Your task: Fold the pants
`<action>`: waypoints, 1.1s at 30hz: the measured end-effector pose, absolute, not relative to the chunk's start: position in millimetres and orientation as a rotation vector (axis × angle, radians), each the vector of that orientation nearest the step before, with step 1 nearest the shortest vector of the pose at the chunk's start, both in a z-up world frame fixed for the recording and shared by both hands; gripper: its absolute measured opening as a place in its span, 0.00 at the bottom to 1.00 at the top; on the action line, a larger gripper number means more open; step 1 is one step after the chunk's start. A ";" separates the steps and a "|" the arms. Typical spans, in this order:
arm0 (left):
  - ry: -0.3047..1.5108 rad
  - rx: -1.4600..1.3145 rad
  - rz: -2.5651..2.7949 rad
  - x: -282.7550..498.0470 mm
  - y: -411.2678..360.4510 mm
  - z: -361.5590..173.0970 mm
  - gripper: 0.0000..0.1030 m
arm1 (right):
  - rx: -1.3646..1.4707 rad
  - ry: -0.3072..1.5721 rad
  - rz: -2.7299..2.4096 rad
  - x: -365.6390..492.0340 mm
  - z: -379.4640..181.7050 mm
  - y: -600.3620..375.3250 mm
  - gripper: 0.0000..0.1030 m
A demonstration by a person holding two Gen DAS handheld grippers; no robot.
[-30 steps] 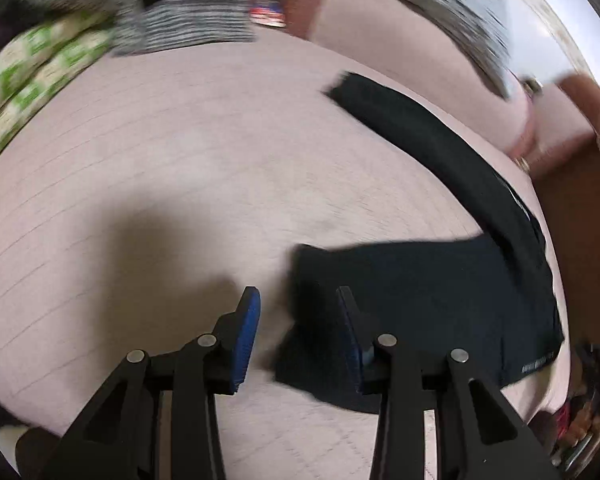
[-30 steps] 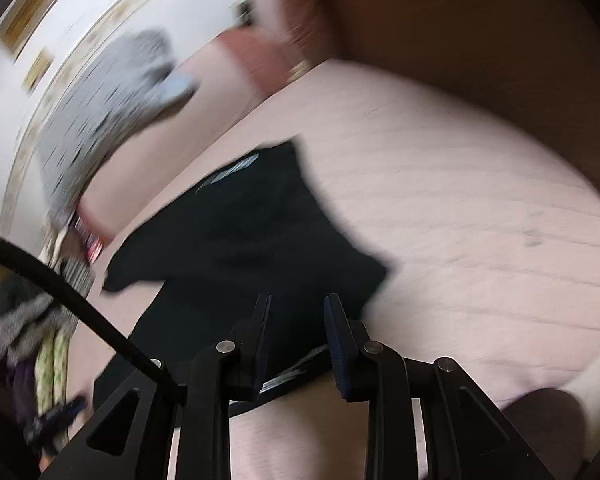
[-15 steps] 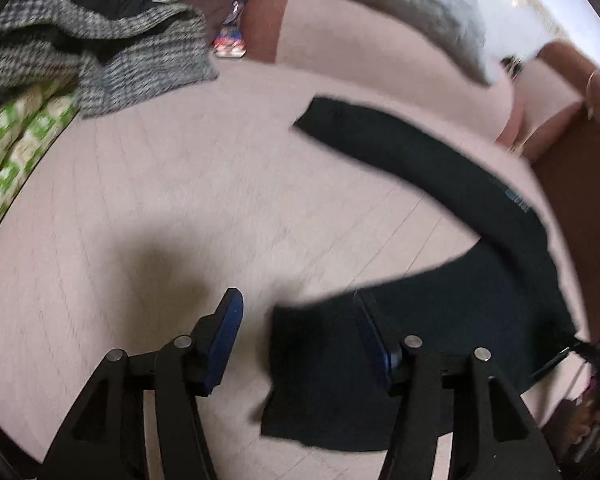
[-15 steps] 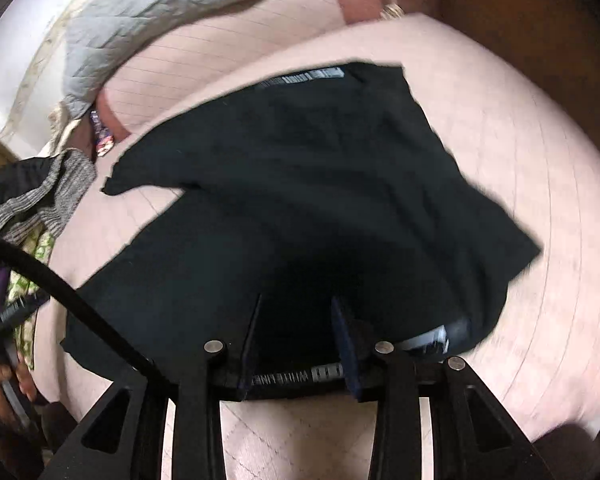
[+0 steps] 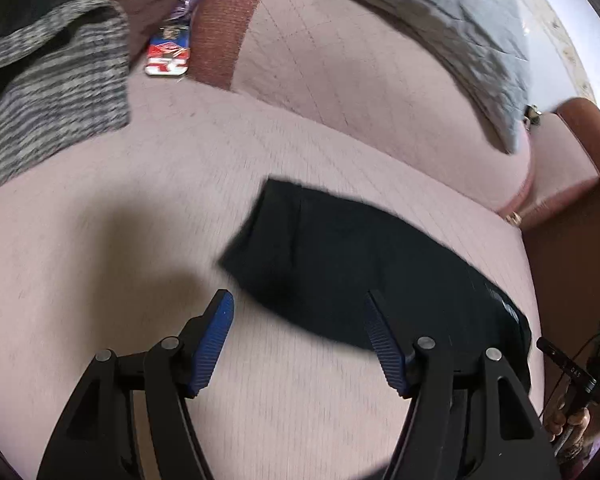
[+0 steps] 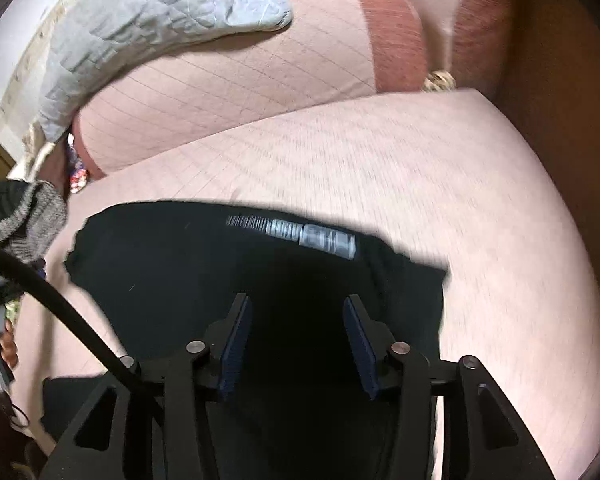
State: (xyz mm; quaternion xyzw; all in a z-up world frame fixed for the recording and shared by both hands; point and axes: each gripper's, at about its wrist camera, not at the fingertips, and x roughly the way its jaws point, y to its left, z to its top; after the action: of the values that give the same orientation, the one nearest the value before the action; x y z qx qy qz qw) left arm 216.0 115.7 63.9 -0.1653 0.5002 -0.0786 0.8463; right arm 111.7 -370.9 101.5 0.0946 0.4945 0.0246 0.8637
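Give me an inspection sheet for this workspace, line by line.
Surface: pink quilted bed, pants lying on it.
Job's things: black pants, lying folded over, printed waistband on the far edge.
Clutter: grey knit at the far left, red-blue packet, grey quilt over the cushions.
Grippers: left tool open, empty, beside the pants' edge; right tool open, empty, over the pants.
Cables: black cable crosses the right view at left.
Surroundings: pink cushions behind, brown panel at right.
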 end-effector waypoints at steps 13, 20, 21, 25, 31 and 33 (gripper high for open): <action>1.070 -0.262 -0.248 320.9 85.8 21.5 0.87 | 0.047 1.133 0.183 220.8 49.4 -361.6 0.58; 1.048 -0.074 -0.311 319.1 63.2 14.4 0.90 | 0.004 1.106 0.221 221.4 48.4 -350.1 0.58; 1.052 0.009 -0.275 316.4 54.1 13.8 0.82 | -0.006 1.104 0.235 220.3 48.6 -345.7 0.48; 1.066 0.001 -0.380 311.2 43.6 24.8 0.11 | -0.029 1.119 0.248 214.8 52.2 -328.5 0.06; 0.982 0.005 -0.343 291.2 42.1 51.3 0.11 | 0.086 1.087 0.235 193.8 73.3 -338.2 0.05; 0.951 -0.007 -0.336 280.0 46.4 65.0 0.11 | 0.073 1.078 0.227 184.0 81.7 -331.9 0.05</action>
State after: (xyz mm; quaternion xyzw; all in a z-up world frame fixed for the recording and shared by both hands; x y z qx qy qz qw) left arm 280.0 46.4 65.0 -0.0034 0.4557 -0.1610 0.8754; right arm 184.0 -331.9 81.7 0.0346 0.5122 0.1079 0.8514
